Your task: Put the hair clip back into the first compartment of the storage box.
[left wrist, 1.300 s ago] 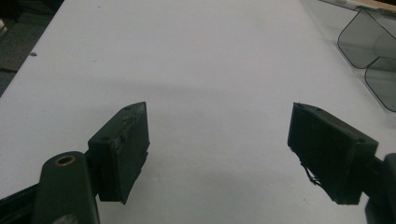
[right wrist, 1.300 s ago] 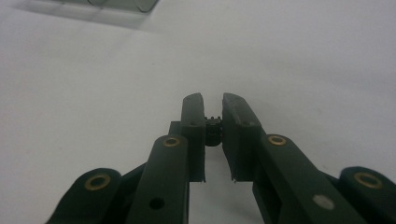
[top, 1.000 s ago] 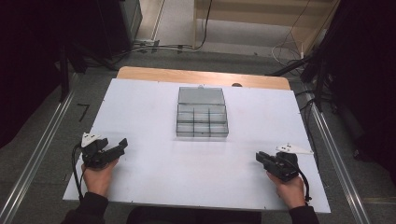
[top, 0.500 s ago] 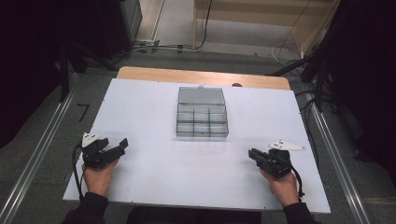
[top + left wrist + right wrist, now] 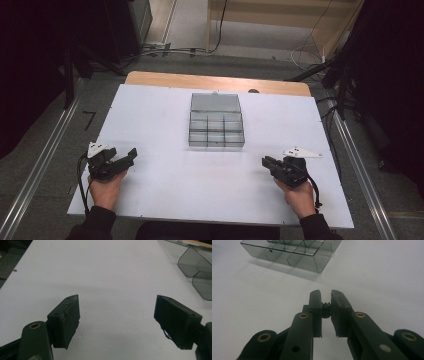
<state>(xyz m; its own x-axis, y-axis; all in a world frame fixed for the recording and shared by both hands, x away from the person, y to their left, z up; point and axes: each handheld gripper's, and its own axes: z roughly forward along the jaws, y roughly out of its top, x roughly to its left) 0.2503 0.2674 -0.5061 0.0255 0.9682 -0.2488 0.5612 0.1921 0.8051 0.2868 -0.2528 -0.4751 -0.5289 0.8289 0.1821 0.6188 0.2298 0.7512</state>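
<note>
A clear plastic compartment box (image 5: 216,131) lies at the middle of the white table (image 5: 150,115), its lid (image 5: 215,102) folded open at the far side. My right gripper (image 5: 266,162) rests low at the near right, pointing toward the box (image 5: 287,250). The right gripper (image 5: 326,296) is shut on a small black toothed part (image 5: 326,310), which looks like a gear. My left gripper (image 5: 131,156) sits at the near left. In the left gripper view the gripper (image 5: 116,320) is open with bare table between its jaws, and the box (image 5: 197,265) shows at the upper right.
A wooden strip (image 5: 215,82) runs along the table's far edge. Metal rails (image 5: 45,155) lie on the floor at both sides, with cables (image 5: 165,50) on the floor beyond the table. A hand (image 5: 105,192) holds each gripper near the front edge.
The right gripper has slid left and a little forward, toward the box. The left gripper has stayed where it was.
</note>
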